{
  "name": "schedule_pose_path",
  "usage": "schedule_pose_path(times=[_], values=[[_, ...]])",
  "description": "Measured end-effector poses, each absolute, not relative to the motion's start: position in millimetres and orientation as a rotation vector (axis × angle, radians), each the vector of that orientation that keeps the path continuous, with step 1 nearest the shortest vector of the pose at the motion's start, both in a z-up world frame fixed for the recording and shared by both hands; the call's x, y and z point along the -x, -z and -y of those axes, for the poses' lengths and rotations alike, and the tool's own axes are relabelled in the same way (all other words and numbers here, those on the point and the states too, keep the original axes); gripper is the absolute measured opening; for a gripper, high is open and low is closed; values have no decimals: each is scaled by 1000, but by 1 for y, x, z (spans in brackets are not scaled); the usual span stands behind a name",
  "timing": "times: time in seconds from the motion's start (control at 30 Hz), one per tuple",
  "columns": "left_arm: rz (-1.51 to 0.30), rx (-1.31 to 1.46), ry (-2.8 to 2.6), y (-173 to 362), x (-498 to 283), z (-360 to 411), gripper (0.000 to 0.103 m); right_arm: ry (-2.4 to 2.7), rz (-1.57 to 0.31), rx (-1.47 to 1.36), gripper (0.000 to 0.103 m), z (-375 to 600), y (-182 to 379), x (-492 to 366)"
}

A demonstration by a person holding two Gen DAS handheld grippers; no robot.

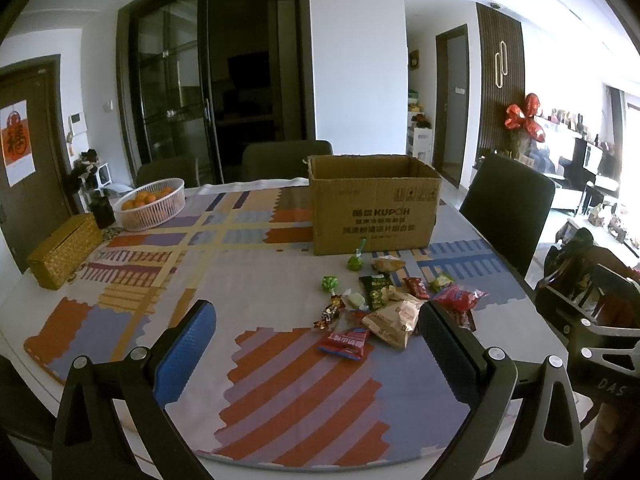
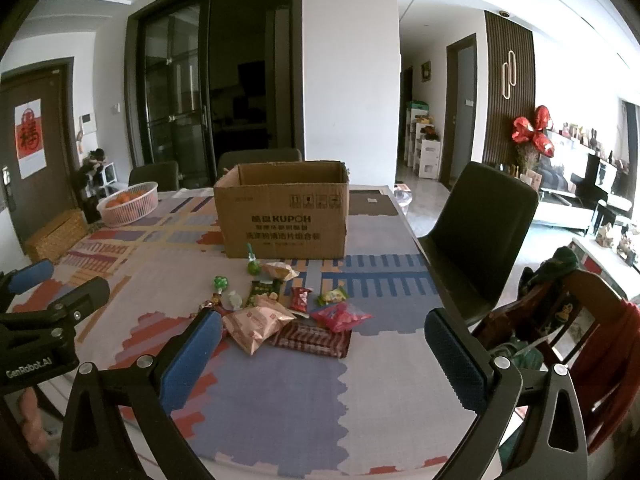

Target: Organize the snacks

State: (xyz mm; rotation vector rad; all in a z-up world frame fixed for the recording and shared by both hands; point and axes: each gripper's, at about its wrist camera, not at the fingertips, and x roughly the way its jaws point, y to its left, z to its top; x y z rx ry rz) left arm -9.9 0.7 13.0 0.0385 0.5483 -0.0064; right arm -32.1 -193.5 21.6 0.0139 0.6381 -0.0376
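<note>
Snacks (image 2: 280,312) piled loose on surface (image 2: 384,392) just before open cardboard box (image 2: 282,216); left tool (image 1: 316,334) and right tool (image 2: 322,342) both spread wide, gripping nothing.

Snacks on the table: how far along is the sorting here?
Nothing looks done: the snack pile lies loose on the tablecloth in front of the open cardboard box, whose inside is hidden. Nothing is in hand: the left claw and right claw are open and empty. Every snack is left.
</note>
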Motion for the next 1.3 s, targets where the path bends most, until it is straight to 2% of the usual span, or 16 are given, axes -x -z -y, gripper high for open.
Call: schedule_pose_path(times=[1.3], values=[[-549,-36,11,-14,10,0,103,35,-637,-11,102,192,-23,31]])
